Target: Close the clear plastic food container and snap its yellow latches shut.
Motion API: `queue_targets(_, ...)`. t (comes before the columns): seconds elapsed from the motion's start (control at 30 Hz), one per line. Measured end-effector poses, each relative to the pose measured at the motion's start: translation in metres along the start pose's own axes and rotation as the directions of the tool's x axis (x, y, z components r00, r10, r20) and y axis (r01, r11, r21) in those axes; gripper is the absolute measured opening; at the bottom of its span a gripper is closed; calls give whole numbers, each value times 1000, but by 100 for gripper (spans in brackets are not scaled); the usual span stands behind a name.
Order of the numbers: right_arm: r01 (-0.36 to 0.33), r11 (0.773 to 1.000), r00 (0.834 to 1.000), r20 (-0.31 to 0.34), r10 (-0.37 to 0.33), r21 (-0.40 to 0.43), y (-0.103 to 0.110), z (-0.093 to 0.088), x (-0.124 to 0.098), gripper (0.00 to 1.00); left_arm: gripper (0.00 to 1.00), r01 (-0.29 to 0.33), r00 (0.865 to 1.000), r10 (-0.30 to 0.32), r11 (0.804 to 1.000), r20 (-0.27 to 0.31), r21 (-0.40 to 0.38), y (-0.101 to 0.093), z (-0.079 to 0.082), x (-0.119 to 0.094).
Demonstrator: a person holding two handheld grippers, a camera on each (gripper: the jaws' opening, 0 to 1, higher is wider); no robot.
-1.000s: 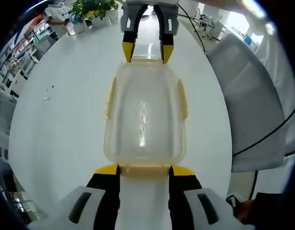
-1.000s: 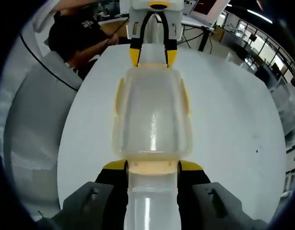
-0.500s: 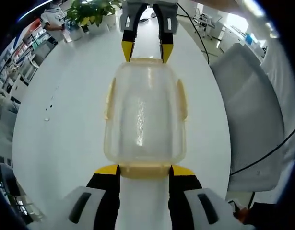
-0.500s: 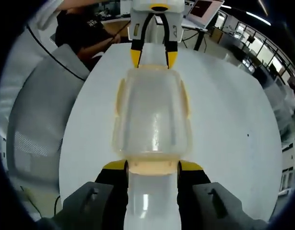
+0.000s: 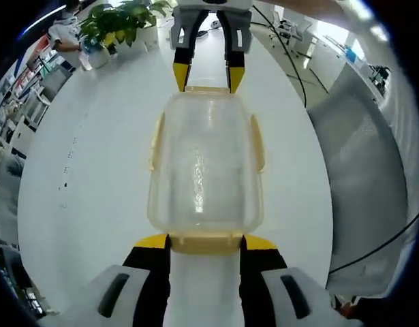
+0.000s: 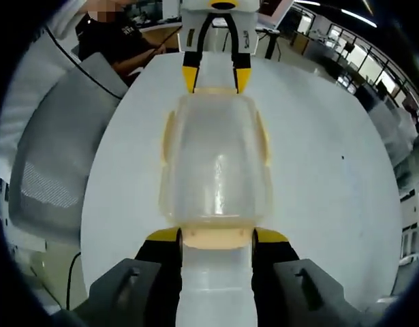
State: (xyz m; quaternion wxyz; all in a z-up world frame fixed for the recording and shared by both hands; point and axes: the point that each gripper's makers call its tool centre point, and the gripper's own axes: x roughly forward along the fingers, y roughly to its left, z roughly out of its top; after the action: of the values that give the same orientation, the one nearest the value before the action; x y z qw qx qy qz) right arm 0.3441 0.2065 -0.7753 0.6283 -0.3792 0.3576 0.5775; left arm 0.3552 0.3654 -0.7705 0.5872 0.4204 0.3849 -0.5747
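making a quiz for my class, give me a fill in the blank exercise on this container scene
1. The clear food container rests on a ____ table.
2. Its latches are coloured ____.
3. The left tool and the right tool sit at ____ ends of the container.
4. A potted ____ stands at the table's far edge in the left gripper view.

Missing words: white; yellow; opposite; plant

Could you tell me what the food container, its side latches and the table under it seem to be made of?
The food container looks like clear, slightly frosted plastic: the table shows through it and a glossy highlight runs down its top. Its side latches seem to be translucent yellow plastic, the colour being see-through. The table looks smooth, white and matte, perhaps laminate; that cannot be settled.
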Motion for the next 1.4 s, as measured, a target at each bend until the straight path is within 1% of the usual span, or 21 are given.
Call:
queue_targets(0.2,-8,1000,1000,3,8,5,0,-16,-5,36,33,7,1000,-7,1000,-1,7,1,14,7)
queue_targets(0.43,-10,1000,1000,-5,10,9,-2,-32,-9,36,33,17,1000,-17,1000,-7,13,2,28,20)
queue_targets(0.7,-1,1000,1000,-17,1,15,-7,-48,-15,36,33,21,1000,-21,1000,0,19,6,43,27)
queue_targets(1.0,-20,1000,1000,-5,20,14,-5,-56,-19,36,33,26,1000,-26,999,-11,21,6,49,31)
queue_targets(1.3,-36,999,999,-16,36,5,-5,-63,-20,36,33,29,999,-28,999,-16,14,3,56,34)
queue_targets(1.4,-37,999,999,-18,37,4,-6,-65,-21,36,33,24,1000,-24,1000,-6,12,4,58,35)
